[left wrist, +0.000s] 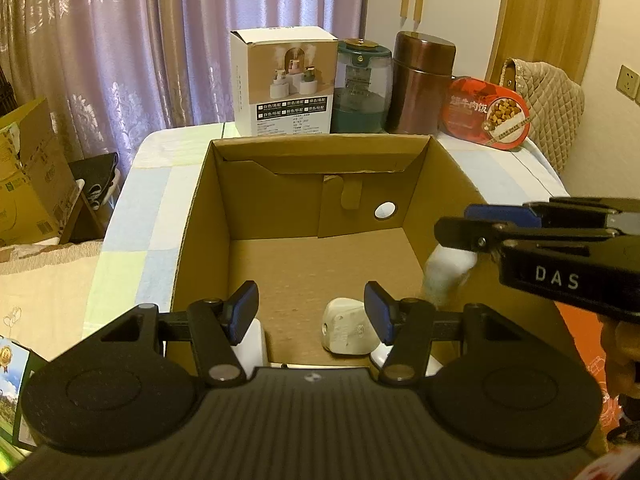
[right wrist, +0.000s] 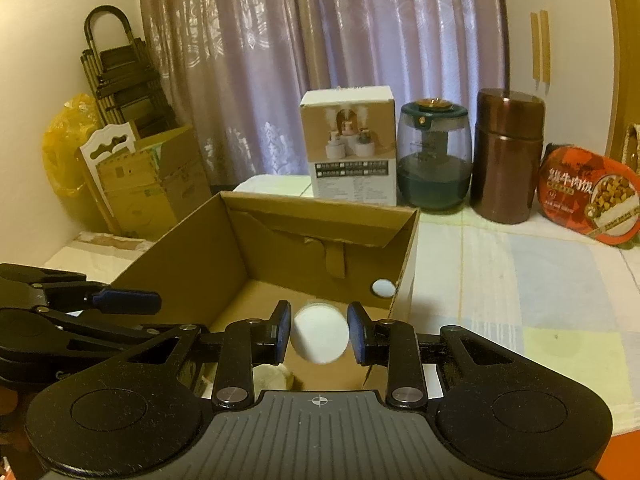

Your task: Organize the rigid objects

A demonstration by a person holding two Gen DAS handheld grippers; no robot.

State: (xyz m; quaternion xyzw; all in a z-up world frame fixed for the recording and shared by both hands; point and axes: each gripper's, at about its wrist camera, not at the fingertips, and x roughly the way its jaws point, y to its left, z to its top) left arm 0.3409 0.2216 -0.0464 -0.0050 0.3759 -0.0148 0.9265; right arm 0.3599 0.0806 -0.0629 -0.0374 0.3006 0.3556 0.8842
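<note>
An open cardboard box (left wrist: 416, 200) (right wrist: 240, 232) stands on the checked cloth. On its floor lies a white plug charger (left wrist: 348, 332), with a white block (left wrist: 253, 340) at the near left corner and another white piece (left wrist: 380, 354) near the right. My left gripper (left wrist: 312, 308) hovers open over the box's near edge with nothing between its pads. My right gripper (left wrist: 456, 224) (right wrist: 320, 328) reaches in over the right wall, shut on a white rounded object (left wrist: 444, 276) (right wrist: 320, 334) that hangs inside the box. The left gripper (right wrist: 152, 308) shows at the left of the right wrist view.
Behind the box stand a white product carton (left wrist: 284, 84), a green glass jar (left wrist: 362, 88), a brown canister (left wrist: 420, 84) and a red food tub (left wrist: 486, 114). A quilted bag (left wrist: 548, 100) sits far right. Cardboard cartons (right wrist: 152, 184) stand by the curtain at left.
</note>
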